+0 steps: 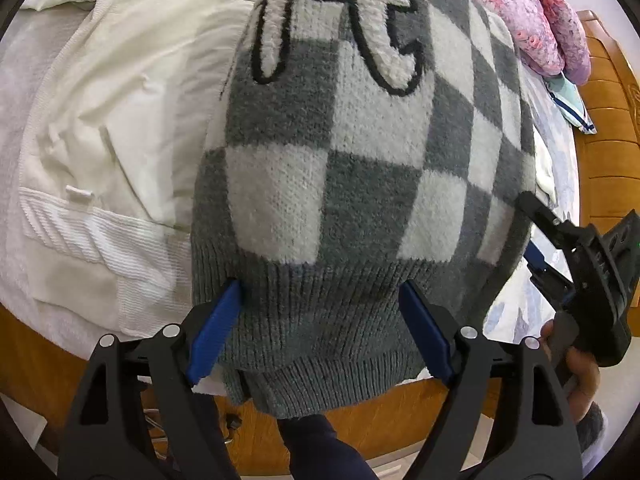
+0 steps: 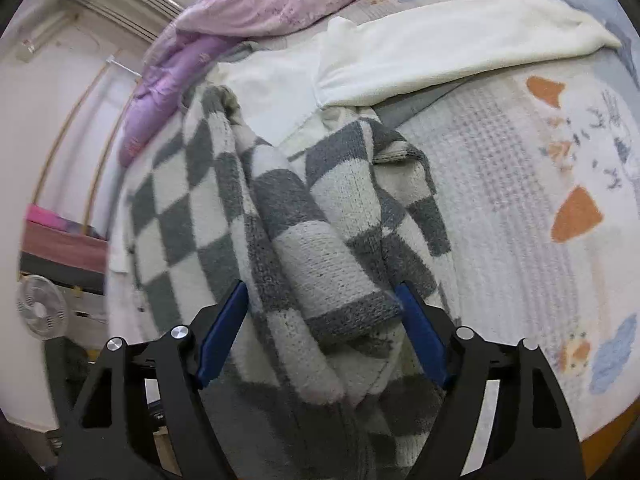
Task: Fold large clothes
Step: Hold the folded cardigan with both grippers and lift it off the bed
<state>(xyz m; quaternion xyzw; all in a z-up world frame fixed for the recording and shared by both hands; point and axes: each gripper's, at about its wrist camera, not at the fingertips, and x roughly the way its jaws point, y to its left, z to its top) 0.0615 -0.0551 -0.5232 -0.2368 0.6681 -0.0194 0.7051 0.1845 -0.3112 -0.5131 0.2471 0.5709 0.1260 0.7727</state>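
A grey-and-white checkered knit sweater (image 1: 360, 160) with fuzzy white letters lies on the bed, its ribbed hem toward me. My left gripper (image 1: 320, 300) is open, its blue fingers (image 1: 216, 328) straddling the ribbed hem at the bed's edge. In the right wrist view the sweater (image 2: 320, 248) is bunched, with a sleeve folded over the body. My right gripper (image 2: 322, 304) is open, its fingers either side of the folded sleeve cuff. The right gripper also shows in the left wrist view (image 1: 560, 248) at the sweater's right side.
A white garment (image 1: 120, 120) lies spread to the sweater's left; it also shows in the right wrist view (image 2: 440, 48). A pink-purple quilt (image 2: 260, 12) is heaped at the far side. The patterned bedsheet (image 2: 540, 200) and wooden bed frame (image 1: 608, 140) border the area.
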